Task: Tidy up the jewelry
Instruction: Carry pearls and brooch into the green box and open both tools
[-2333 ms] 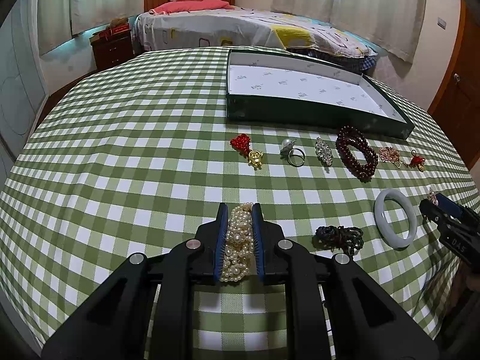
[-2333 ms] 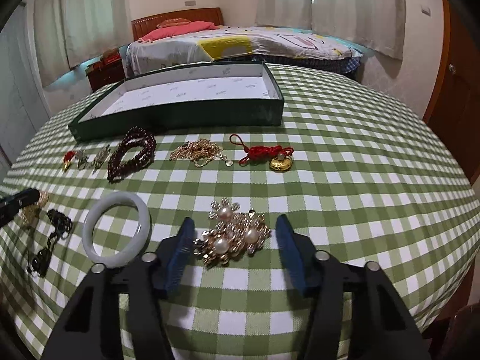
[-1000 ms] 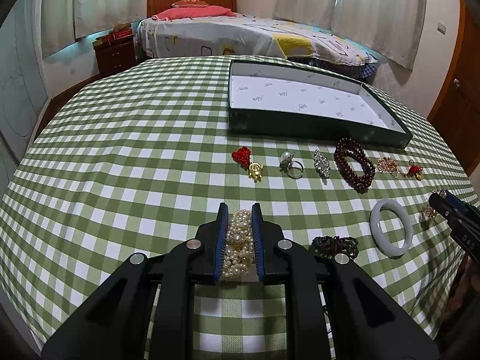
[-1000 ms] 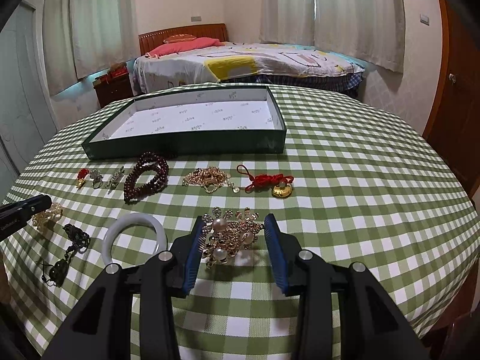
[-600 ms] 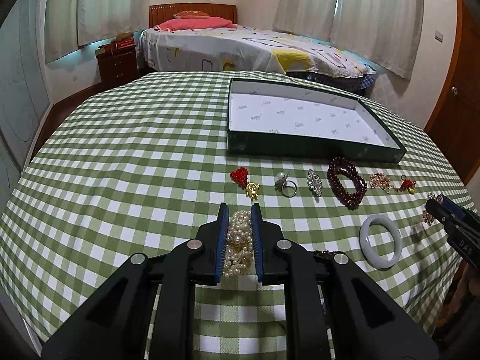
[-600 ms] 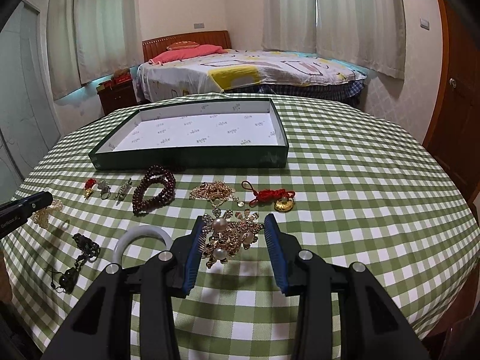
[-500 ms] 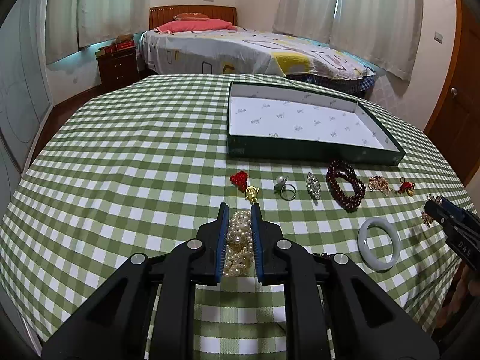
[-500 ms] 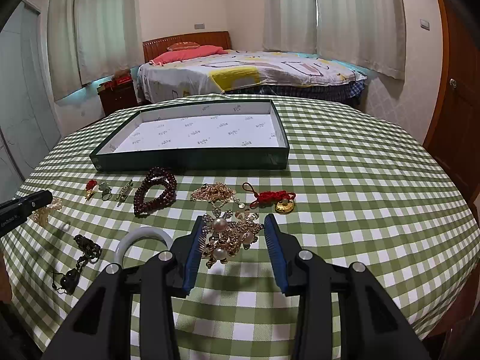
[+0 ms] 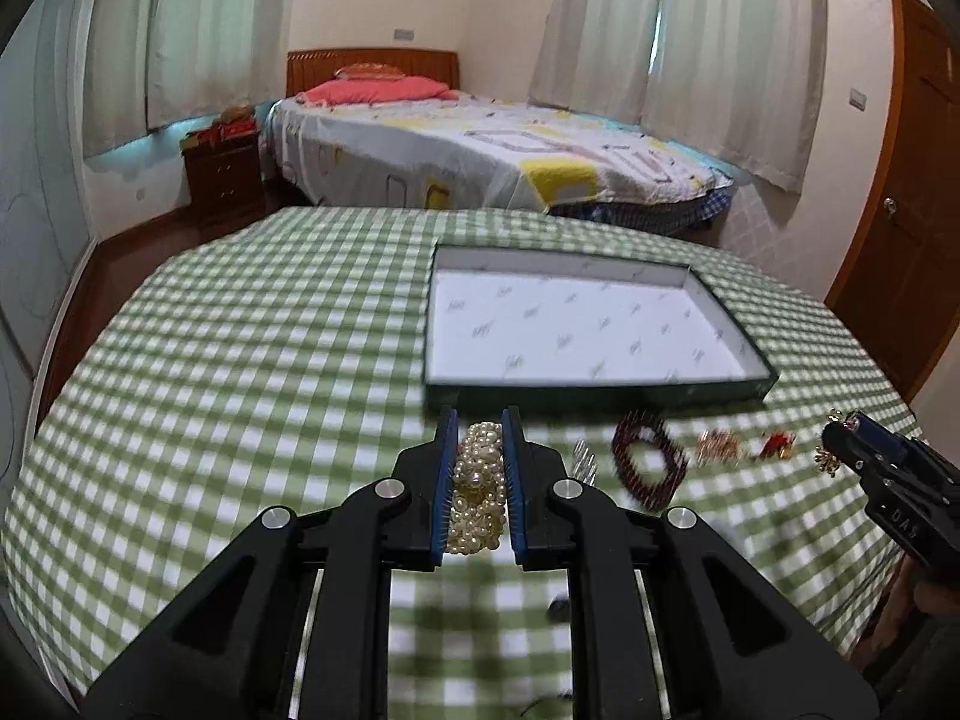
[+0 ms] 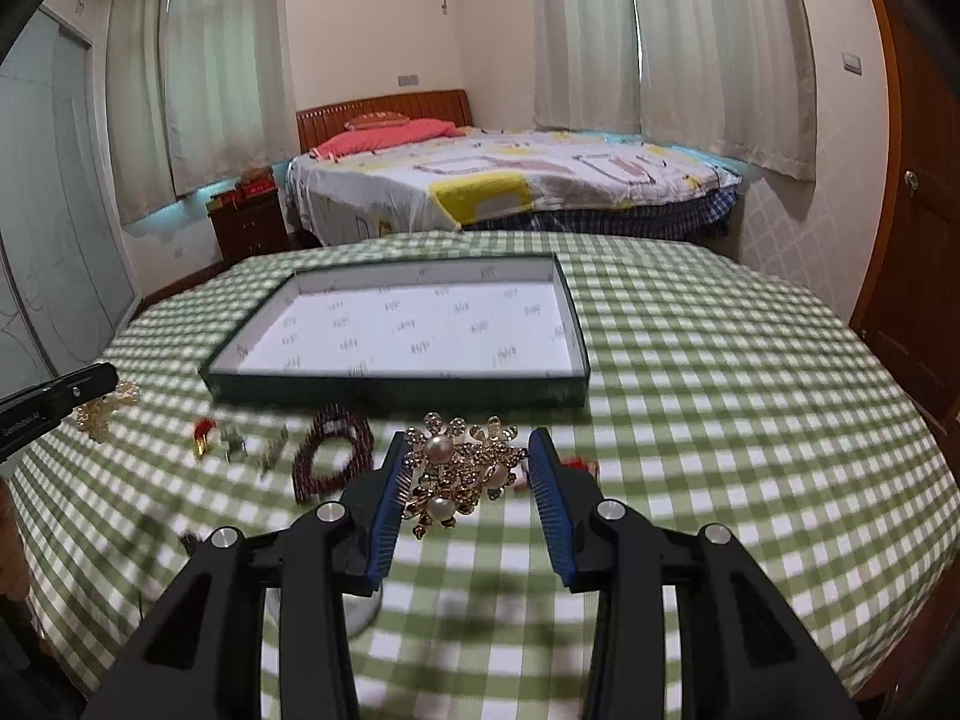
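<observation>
The pearl bracelet [image 9: 478, 483] sits bunched between the two fingers of the left gripper [image 9: 478, 429], which is clenched on it and carries it clear of the checked tablecloth [image 9: 240, 360]; its long axis runs along the fingers, pointing forward. The green box [image 9: 594, 393] with its white lining lies ahead of that gripper and a little to its right, its near wall just beyond the fingertips, so the coming move appears to be a short forward reach with a slight rightward drift over the wall. The pearl brooch [image 10: 462, 471] is grasped in the right gripper [image 10: 463, 444], whose fingers stand wider apart because the piece is broad; from there the same box [image 10: 396, 387] lies straight ahead and slightly left. Both grippers look about equally near the box, the left toward its left end and the right toward its right end, so they need not cross. Between them and the box a dark red bead bracelet [image 10: 333, 456], a gold chain [image 9: 720, 445] and some small charms remain on the cloth, blurred by motion.
</observation>
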